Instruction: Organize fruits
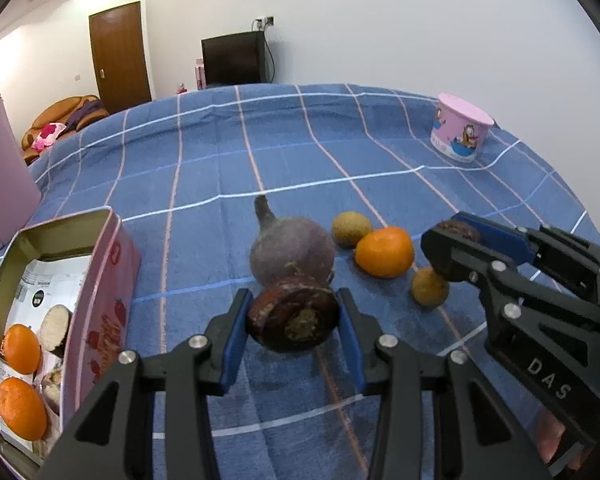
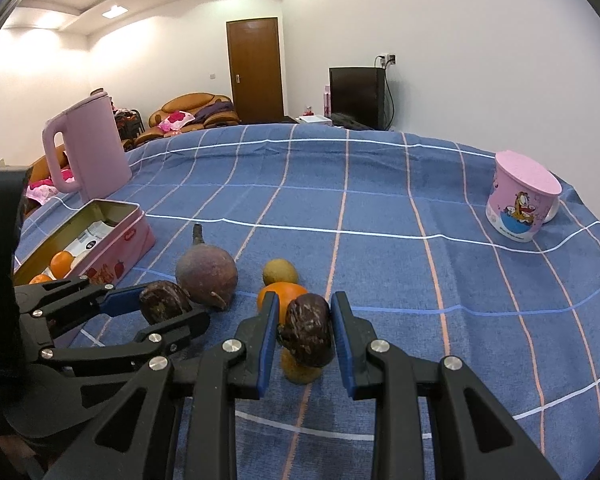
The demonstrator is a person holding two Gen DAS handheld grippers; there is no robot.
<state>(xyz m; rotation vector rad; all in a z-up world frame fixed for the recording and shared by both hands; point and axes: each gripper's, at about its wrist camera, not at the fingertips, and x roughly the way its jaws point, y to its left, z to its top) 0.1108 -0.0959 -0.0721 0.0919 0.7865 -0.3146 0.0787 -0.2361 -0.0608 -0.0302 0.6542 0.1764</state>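
Note:
My left gripper (image 1: 294, 308) is shut on a dark, flat-ended round fruit (image 1: 294, 322), held just above the blue checked cloth. My right gripper (image 2: 306, 320) is shut on a dark wrinkled fruit (image 2: 310, 330), and it also shows at the right of the left wrist view. Beyond the left gripper lies a purple beet-like root (image 1: 292, 252). An orange (image 1: 384, 252) and two small brownish-green fruits (image 1: 352, 229) (image 1: 428, 288) lie between the grippers. An open pink tin (image 1: 104, 280) at the left holds oranges (image 1: 20, 348) and cut pieces.
A pink kettle (image 2: 88, 148) stands behind the tin at the table's left edge. A pink cartoon cup (image 2: 520, 200) sits far right near the edge. Behind the table are a sofa, a door and a dark monitor.

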